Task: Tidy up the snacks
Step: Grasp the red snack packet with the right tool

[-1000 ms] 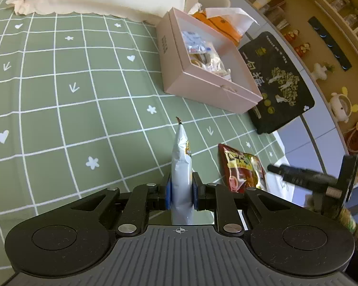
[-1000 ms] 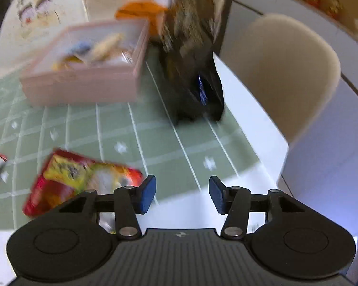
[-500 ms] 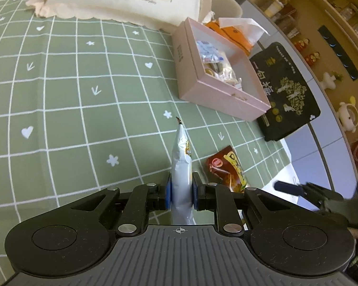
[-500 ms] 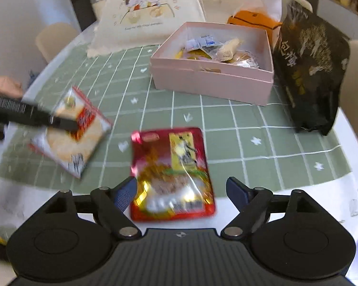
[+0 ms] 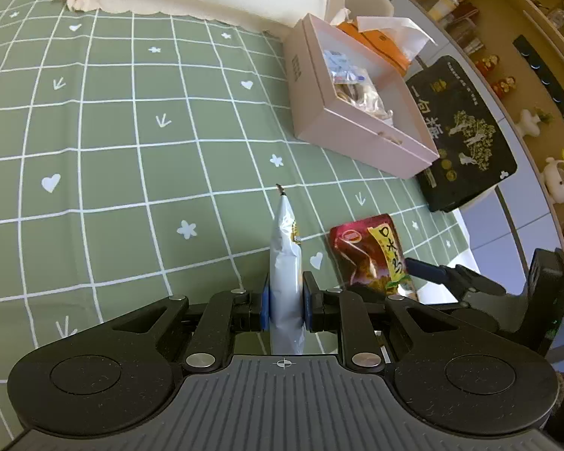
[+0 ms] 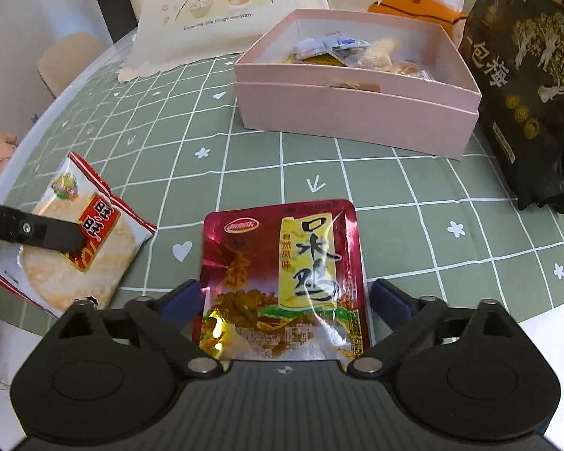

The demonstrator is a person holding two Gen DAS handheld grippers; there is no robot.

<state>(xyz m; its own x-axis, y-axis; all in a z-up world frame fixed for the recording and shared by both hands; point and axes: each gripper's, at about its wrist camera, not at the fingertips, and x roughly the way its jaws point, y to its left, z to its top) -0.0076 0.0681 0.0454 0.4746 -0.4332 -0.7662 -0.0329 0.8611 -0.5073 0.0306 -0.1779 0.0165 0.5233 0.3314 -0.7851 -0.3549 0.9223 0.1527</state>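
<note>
My left gripper (image 5: 285, 302) is shut on a white rice-cracker packet (image 5: 285, 259), held edge-on above the green checked tablecloth (image 5: 131, 150); the packet also shows in the right wrist view (image 6: 75, 240). My right gripper (image 6: 285, 300) is open, its jaws wide on either side of a red foil snack packet (image 6: 285, 278) lying flat on the cloth; this packet also shows in the left wrist view (image 5: 372, 255). An open pink box (image 6: 357, 112) with several small wrapped snacks sits beyond it, and also shows in the left wrist view (image 5: 357, 112).
A black bag with gold print (image 6: 526, 86) stands right of the box. An orange tissue pack (image 6: 417, 3) and a cream tote bag (image 6: 222, 11) lie behind it. The table edge (image 6: 545, 338) runs close on the right. Shelves with figurines (image 5: 526, 75) are beyond.
My right gripper has swung left, opened wider and come down around the red packet. My left gripper has kept its hold on the rice-cracker packet and drifted slightly.
</note>
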